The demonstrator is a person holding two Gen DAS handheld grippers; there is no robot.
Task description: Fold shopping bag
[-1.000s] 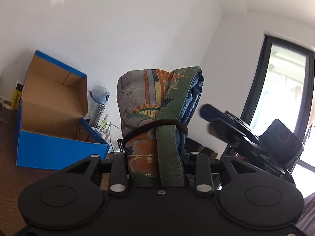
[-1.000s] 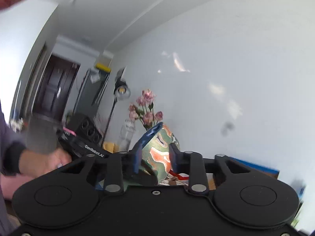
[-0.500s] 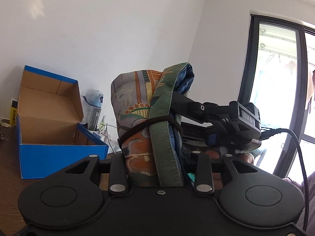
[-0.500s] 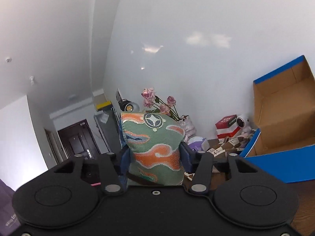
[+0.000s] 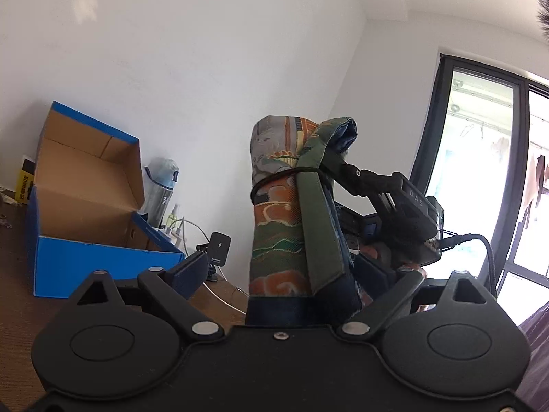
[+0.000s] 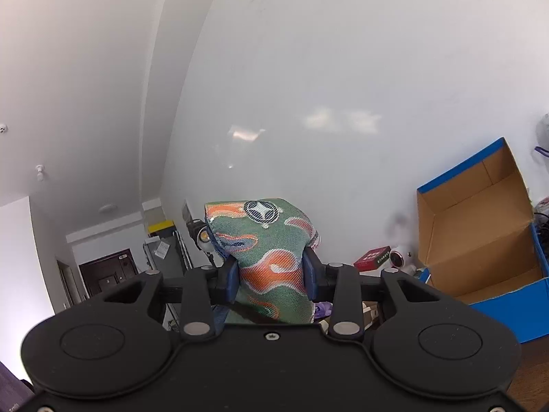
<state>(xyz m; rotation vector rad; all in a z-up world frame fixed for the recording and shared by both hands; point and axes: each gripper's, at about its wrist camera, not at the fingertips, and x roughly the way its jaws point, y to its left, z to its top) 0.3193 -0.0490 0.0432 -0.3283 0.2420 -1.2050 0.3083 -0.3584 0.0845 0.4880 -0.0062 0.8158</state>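
The bag is rolled up, with a black band around it so it stays rolled. The left tongs have just opened wide to let go. The right tongs squeeze the bag, probably holding it alone now.

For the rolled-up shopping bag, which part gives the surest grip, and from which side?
Grip the shopping bag across its thick rolled body, pads on its two opposite sides, below the elastic band that cinches it. The roll stands upright and compact there. The right gripper already clamps it so, while the left gripper, jaws just opened, stands clear.
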